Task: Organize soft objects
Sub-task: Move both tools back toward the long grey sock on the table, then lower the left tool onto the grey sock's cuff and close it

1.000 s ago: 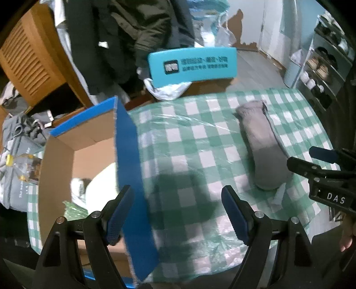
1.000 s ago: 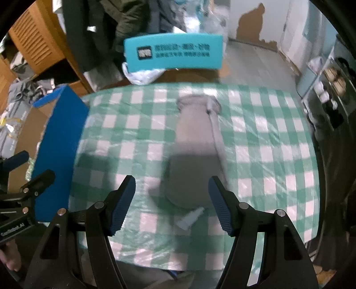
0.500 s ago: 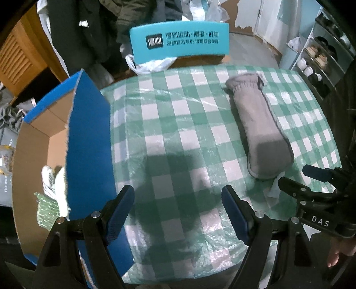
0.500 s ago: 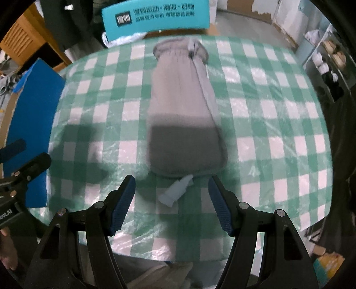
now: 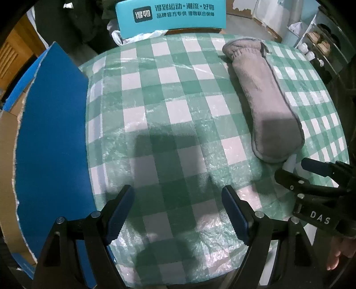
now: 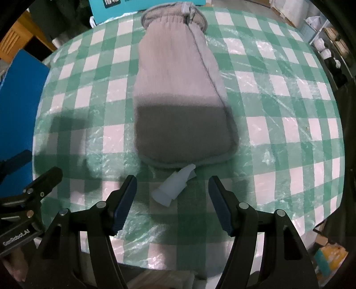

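Green-and-white checked tablecloth under clear plastic covers the table beneath both grippers. Right gripper hangs with jaws spread wide and empty; a small white tag lies between its fingertips, touching the near end of the grey knitted mitten, which stretches straight ahead from the jaws. Left gripper is likewise released over bare cloth, the mitten ahead to its right. A blue-flapped cardboard box sits to its left; a teal chair back stands beyond the table.
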Action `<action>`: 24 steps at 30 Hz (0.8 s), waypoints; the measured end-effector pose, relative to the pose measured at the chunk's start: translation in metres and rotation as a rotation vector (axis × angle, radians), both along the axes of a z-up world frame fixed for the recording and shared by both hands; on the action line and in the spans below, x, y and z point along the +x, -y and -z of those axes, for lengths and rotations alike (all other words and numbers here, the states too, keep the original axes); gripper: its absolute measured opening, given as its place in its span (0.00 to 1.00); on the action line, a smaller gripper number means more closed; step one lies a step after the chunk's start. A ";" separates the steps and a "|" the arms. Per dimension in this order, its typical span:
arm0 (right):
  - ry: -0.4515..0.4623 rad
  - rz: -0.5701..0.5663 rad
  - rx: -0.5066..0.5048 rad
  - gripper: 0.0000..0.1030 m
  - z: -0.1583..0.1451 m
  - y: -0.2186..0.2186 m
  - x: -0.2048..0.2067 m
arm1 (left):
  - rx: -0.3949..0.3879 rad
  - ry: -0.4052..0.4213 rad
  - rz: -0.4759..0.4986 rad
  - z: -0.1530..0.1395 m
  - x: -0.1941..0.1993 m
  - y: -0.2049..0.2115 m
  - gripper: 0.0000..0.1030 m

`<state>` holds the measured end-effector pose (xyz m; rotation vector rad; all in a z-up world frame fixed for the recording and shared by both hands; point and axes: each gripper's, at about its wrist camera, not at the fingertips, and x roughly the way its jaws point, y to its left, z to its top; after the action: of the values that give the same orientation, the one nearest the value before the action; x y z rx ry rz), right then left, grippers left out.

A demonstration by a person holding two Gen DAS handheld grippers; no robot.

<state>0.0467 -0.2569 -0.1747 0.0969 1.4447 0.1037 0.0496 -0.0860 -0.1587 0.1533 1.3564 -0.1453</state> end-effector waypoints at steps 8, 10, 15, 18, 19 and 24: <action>-0.016 -0.011 -0.020 0.59 0.014 -0.016 0.004 | -0.005 -0.024 0.000 0.008 0.003 0.002 0.79; -0.013 -0.015 -0.031 0.51 0.016 -0.018 0.004 | -0.005 -0.025 0.004 0.008 0.002 0.003 0.79; 0.002 -0.034 -0.065 0.28 0.019 -0.021 -0.002 | -0.010 -0.030 0.007 0.010 0.002 0.000 0.79; 0.003 -0.054 -0.064 0.23 0.019 -0.027 -0.005 | -0.013 -0.037 0.000 0.012 0.006 0.003 0.79; 0.005 -0.061 -0.067 0.22 0.018 -0.030 -0.009 | -0.014 -0.039 -0.002 0.013 0.006 0.003 0.79; 0.016 -0.064 -0.045 0.20 0.012 -0.026 -0.019 | -0.021 -0.040 -0.001 0.016 0.007 0.004 0.79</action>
<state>0.0279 -0.2310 -0.1868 0.0131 1.4335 0.1237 0.0564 -0.0905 -0.1744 0.1327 1.3940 -0.1625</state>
